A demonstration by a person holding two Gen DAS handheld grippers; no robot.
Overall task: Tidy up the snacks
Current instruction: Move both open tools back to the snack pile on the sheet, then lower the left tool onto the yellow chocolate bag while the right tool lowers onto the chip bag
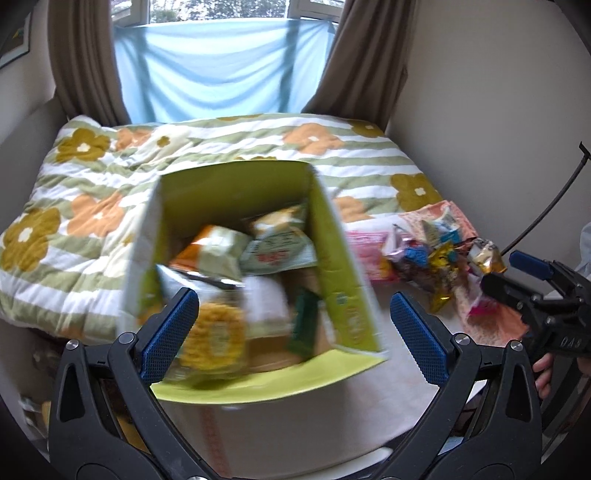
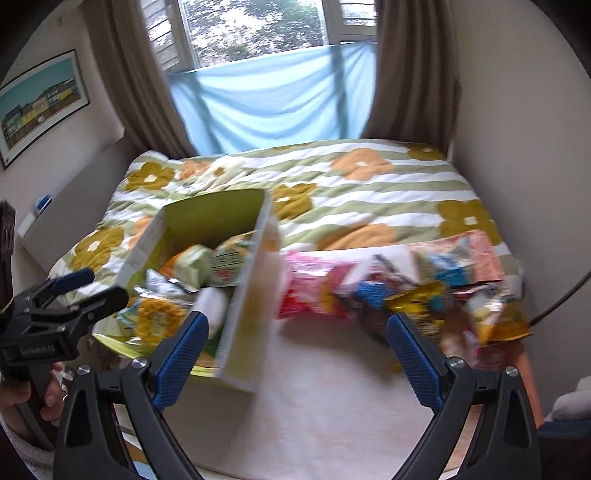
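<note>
A home bedroom: a bed with a green-striped floral quilt [image 2: 369, 192] fills the far half of the room. Beyond it, brown curtains [image 2: 125, 74] frame a window [image 2: 255, 29] half covered by pale blue cloth [image 2: 273, 103]. A framed picture [image 2: 40, 103] hangs on the left wall.

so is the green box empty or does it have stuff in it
Partly filled: the open green box holds several snack packets, more lie outside on the bed.
</note>
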